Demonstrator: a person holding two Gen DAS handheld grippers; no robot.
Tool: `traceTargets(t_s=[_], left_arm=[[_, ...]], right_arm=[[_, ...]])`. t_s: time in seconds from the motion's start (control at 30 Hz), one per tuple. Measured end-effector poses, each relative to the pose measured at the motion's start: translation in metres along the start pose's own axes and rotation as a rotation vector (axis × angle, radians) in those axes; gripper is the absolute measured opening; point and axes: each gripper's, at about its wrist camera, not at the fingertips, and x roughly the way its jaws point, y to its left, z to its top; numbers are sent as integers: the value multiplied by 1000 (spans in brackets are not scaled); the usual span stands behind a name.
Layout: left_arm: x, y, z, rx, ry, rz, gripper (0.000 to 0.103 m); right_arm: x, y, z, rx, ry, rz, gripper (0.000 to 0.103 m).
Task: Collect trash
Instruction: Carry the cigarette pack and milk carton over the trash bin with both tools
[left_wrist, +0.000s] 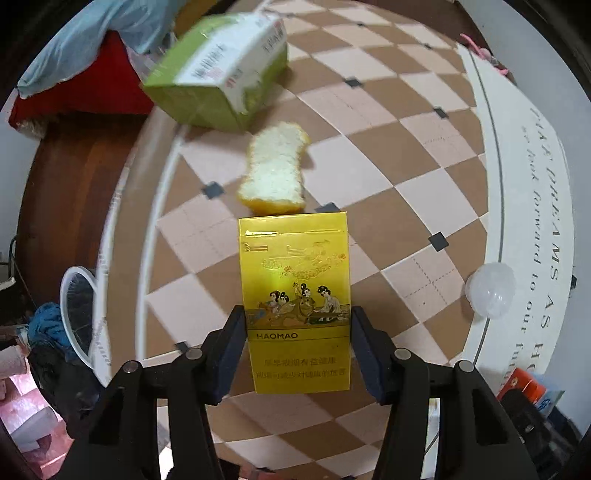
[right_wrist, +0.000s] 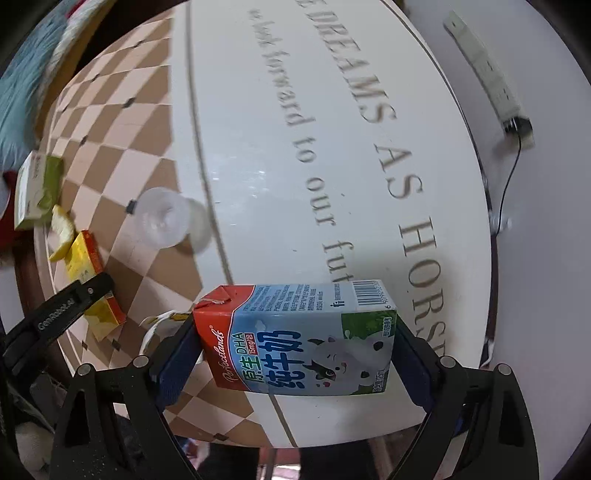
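While our left gripper (left_wrist: 298, 347) clamps a flat yellow cardboard cigarette pack (left_wrist: 294, 295) | our right gripper (right_wrist: 295, 354) grips a sideways blue-and-red milk carton (right_wrist: 299, 339) | green carton (left_wrist: 218, 70) lies far left.

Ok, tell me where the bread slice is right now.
In the left wrist view the bread slice lies on the checkered tabletop, between the green box beyond it and the yellow cigarette pack held in the left jaws.

- Cigarette pack (left_wrist: 295, 295): glossy yellow card.
- Milk carton (right_wrist: 303, 339): smooth printed paperboard.
- Cup (right_wrist: 162, 218): clear plastic.
- Worktop (right_wrist: 258, 155): shiny, smooth covering.
- Peel (left_wrist: 275, 170): rough pith.
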Motion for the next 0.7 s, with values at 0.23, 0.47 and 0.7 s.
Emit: traceTargets(t_s=[0.23, 0.47, 0.7], left_arm=[[-59, 7, -15, 0, -107, -11, 52], [-109, 92, -15, -66, -220, -45, 52], [-144, 211, -33, -177, -279, -34, 52]], right_arm=[[-40, 15, -11, -28, -43, 58, 95], [-70, 28, -13, -96, -96, 93, 95], [-104, 87, -30, -192, -141, 142, 95]])
